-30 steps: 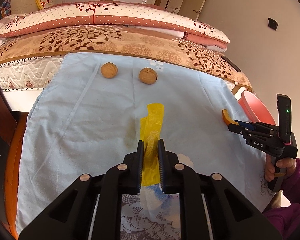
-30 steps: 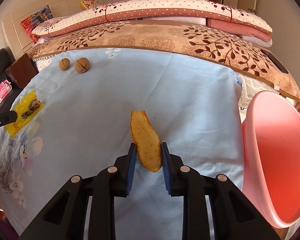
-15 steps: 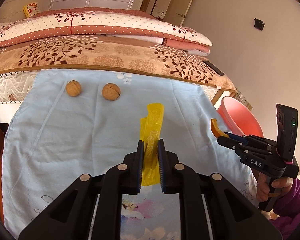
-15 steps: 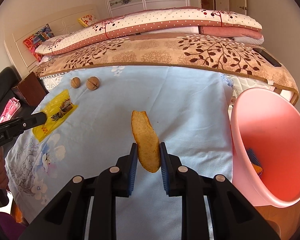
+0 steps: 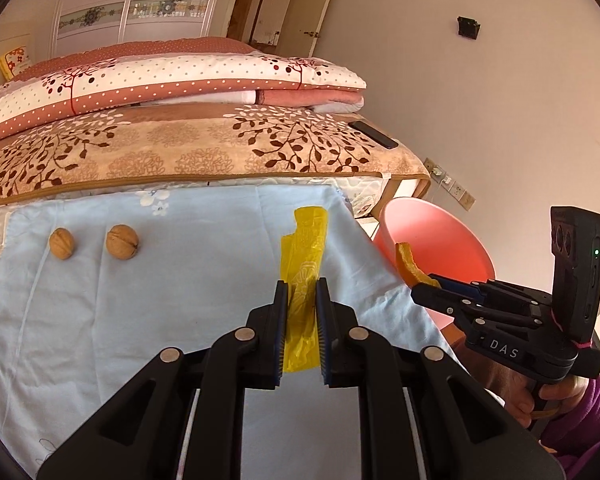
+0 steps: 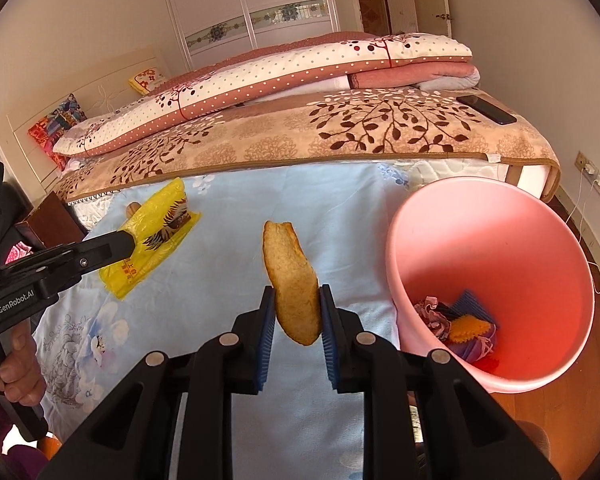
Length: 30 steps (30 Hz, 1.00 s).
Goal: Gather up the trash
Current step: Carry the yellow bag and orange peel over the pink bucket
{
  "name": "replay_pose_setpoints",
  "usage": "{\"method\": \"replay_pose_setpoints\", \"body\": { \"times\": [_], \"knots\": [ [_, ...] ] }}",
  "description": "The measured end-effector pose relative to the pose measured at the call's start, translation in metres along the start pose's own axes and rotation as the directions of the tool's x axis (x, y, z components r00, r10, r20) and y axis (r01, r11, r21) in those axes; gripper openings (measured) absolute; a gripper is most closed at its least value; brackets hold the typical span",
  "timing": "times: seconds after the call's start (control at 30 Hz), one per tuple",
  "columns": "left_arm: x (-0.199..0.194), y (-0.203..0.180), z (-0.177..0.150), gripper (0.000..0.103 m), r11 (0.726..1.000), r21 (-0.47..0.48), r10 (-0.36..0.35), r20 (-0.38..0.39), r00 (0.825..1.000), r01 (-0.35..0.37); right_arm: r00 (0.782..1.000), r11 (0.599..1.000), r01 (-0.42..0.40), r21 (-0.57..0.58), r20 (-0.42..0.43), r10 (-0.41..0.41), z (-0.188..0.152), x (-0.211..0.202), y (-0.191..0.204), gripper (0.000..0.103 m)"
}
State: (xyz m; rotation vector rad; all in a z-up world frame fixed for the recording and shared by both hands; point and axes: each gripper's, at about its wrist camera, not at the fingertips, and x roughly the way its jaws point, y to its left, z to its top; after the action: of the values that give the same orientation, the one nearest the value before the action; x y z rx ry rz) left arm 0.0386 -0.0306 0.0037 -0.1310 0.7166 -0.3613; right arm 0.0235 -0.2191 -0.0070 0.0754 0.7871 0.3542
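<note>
Right wrist view: a pink plastic bin [image 6: 496, 232] fills the right half of the frame, tilted open toward the camera, with crumpled scraps of purple, blue and orange rubbish lying in its bottom. Behind it and across the top runs the bed, a brown leaf-print blanket [image 6: 340, 136] with a folded dotted quilt [image 6: 280, 72] stacked on it, and one dark phone [image 6: 486, 109] at the upper right. A pale blue sheet [image 6: 228, 248] covers the middle ground.

Count it up: two walnuts [image 5: 122, 241] side by side at centre left in the left wrist view, one bin, one peel, one wrapper. In the right wrist view only one walnut peeks out from behind the wrapper.

The right gripper [image 6: 296, 312] is clamped on an orange peel [image 6: 292, 280], which stands upright between the two blue pads, held above the sheet just left of the bin's rim. In the left wrist view that peel pokes up in front of the bin's mouth at centre right.

The left gripper [image 5: 302, 304] is closed on a yellow plastic wrapper [image 5: 304, 264], pinched narrowly between the pads, its free end reaching up over the sheet's right edge, with the bin beyond it to the right. From the right wrist view the wrapper hangs at centre left, well apart from the bin.
</note>
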Motion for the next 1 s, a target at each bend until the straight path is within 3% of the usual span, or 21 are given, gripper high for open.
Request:
{"method": "replay_pose_setpoints", "body": {
  "times": [0.57,1.0],
  "knots": [
    [0.047,-0.079,0.036,0.013,0.994,0.095,-0.061,0.023,0.998,0.058,0.984,0.981,0.14,0.135,0.091,-0.153,0.01,-0.036,-0.064,0.021],
    [0.089,-0.133,0.047,0.013,0.983,0.155,-0.097,-0.011,0.995,0.097,0.966,0.947,0.212,0.242,0.098,-0.241,0.008,-0.045,-0.117,0.021]
  ]
}}
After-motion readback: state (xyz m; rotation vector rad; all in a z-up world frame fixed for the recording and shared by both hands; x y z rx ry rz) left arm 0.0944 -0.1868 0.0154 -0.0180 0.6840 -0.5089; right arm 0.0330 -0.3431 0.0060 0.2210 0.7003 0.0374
